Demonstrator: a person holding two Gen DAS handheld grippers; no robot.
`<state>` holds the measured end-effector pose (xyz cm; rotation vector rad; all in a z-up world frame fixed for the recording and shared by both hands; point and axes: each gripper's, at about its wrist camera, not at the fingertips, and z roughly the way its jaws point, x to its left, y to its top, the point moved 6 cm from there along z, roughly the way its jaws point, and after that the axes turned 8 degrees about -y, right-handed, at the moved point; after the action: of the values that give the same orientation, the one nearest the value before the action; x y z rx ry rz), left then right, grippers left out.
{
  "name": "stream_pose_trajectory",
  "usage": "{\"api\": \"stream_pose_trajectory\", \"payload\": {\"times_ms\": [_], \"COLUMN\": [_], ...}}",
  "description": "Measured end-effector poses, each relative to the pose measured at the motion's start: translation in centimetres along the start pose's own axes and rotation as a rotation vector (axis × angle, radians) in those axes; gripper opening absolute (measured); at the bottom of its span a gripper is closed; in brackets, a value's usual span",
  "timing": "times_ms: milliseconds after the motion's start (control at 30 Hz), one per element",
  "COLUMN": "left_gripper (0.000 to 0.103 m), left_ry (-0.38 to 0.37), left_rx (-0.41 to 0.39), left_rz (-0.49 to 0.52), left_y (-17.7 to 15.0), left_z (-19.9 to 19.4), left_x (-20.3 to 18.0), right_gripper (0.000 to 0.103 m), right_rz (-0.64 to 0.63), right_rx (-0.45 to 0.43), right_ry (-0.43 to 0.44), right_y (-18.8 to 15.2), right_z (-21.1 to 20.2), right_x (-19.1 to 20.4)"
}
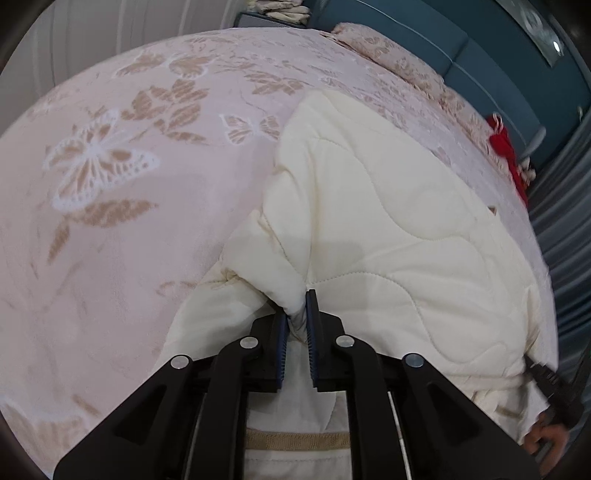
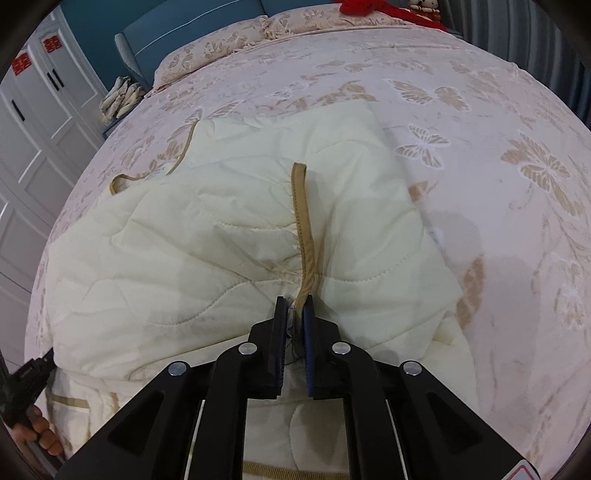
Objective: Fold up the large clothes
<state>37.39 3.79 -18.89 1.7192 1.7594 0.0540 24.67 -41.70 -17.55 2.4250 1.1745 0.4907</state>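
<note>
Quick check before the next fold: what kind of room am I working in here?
Most likely a bedroom. The cream quilted jacket lies on a bed with a pink butterfly-pattern bedspread, a matching pillow sits against a teal padded headboard, and white wardrobe doors stand beside it.

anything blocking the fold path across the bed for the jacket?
Nothing visible. Both sets of jaws are already shut on the cream quilted jacket: left gripper on a bunched edge, right gripper at the tan trim. The pink bedspread around it is bare; the red item sits off near the headboard.
</note>
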Motion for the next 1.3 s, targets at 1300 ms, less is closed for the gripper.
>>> {"api": "stream_pose_trajectory", "payload": {"times_ms": [1300], "left_gripper": [0.021], "left_ry": [0.242], "left_rx": [-0.016], "left_rz": [0.386], "left_y": [-3.4], "left_z": [3.4], "left_x": [-8.2], "right_gripper": [0.010], "right_rz": [-0.358], "right_rx": [-0.083], "right_ry": [-0.004], "right_y": [-6.5], "right_z": [0.7], "right_x": [15.0]}}
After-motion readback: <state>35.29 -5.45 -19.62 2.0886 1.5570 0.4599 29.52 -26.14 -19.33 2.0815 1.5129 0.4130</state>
